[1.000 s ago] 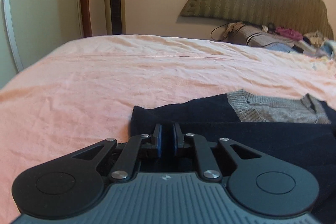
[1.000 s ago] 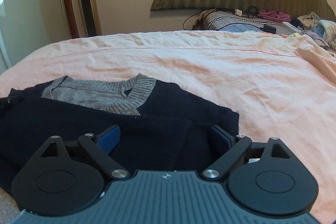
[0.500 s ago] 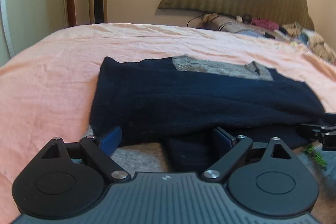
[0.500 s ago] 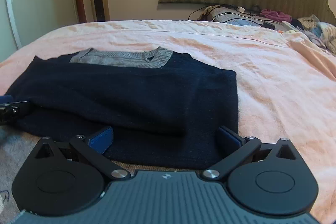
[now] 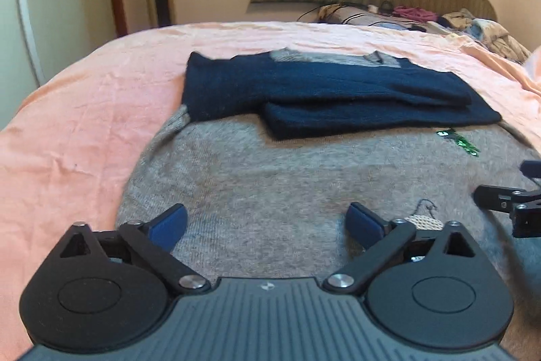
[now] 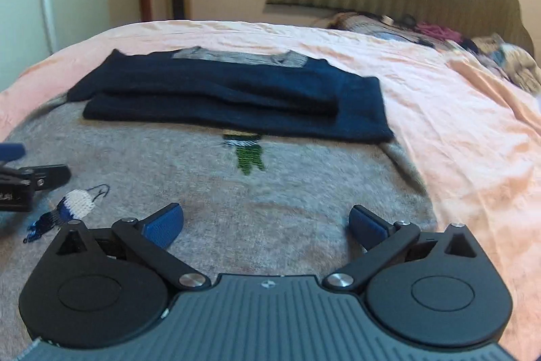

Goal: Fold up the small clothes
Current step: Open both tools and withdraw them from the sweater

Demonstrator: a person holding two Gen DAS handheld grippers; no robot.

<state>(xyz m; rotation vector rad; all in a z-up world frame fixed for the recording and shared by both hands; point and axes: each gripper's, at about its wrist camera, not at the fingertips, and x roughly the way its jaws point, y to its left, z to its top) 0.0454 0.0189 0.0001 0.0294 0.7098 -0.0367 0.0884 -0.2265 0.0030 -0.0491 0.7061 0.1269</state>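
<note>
The left gripper (image 5: 267, 224) is held low over the grey knitted body of a small sweater (image 5: 287, 192), pointed toward the headboard, with its blue-padded fingers (image 5: 168, 225) spread wide and nothing between them. The right gripper (image 6: 265, 224) is held beside it at a similar low, level angle over the same grey knit, its jaws likewise parted and empty. Each gripper's tip is seen at the edge of the other's view.

The sweater is laid flat on a peach-pink bed sheet (image 5: 84, 110). Its navy-blue sleeves (image 6: 236, 100) are folded across the upper chest, one over the other, just below the grey ribbed neckline (image 6: 236, 58). A green embroidered motif (image 6: 248, 156) is seen partly tucked under the lower sleeve edge. A small white and blue knitted decoration (image 6: 72, 203) lies on the grey fabric near the left gripper.
</note>
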